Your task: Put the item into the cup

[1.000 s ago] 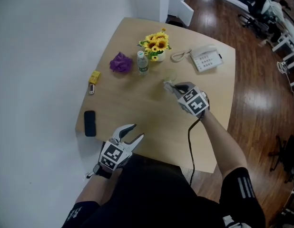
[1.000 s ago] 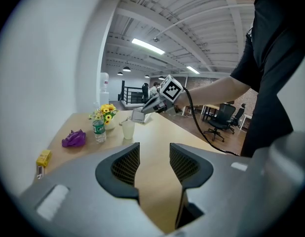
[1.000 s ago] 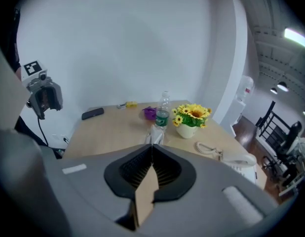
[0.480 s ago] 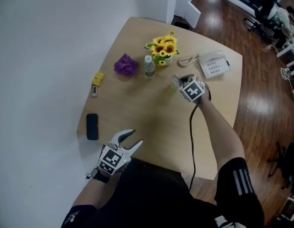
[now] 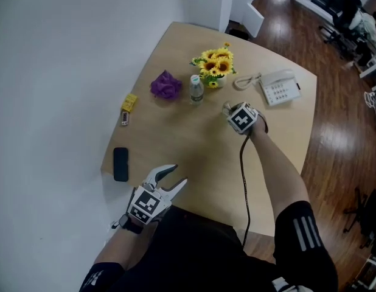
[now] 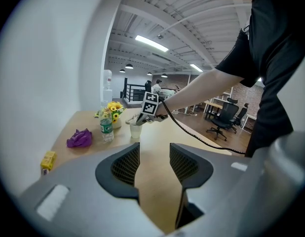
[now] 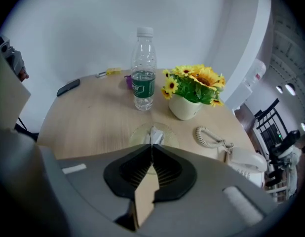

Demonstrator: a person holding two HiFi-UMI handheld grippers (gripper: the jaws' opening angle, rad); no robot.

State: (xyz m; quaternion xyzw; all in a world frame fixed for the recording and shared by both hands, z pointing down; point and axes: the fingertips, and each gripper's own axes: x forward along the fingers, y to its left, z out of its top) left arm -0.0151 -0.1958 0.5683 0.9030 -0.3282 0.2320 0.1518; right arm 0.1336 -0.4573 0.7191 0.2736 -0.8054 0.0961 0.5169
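Fingers (image 7: 165, 168) of the right gripper (image 7: 152, 147) pinch the white item (image 7: 154, 135) and are just starting to part, right over the clear cup (image 7: 134, 134), so a drop looks likely. Water bottle (image 7: 143, 70) and flower pot (image 7: 186, 107) stand just behind, phone (image 7: 244, 158) alongside; nothing blocks. Left gripper (image 5: 179, 174) hangs spread and empty at the near edge of the worktop (image 5: 194, 145).

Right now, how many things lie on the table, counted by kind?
Phones: 2, desk phone and mobile
Bottle: 1
Cup: 1
Flower pot: 1
Purple wad: 1
Yellow box: 1
Small thing beside it: 1
Total: 8
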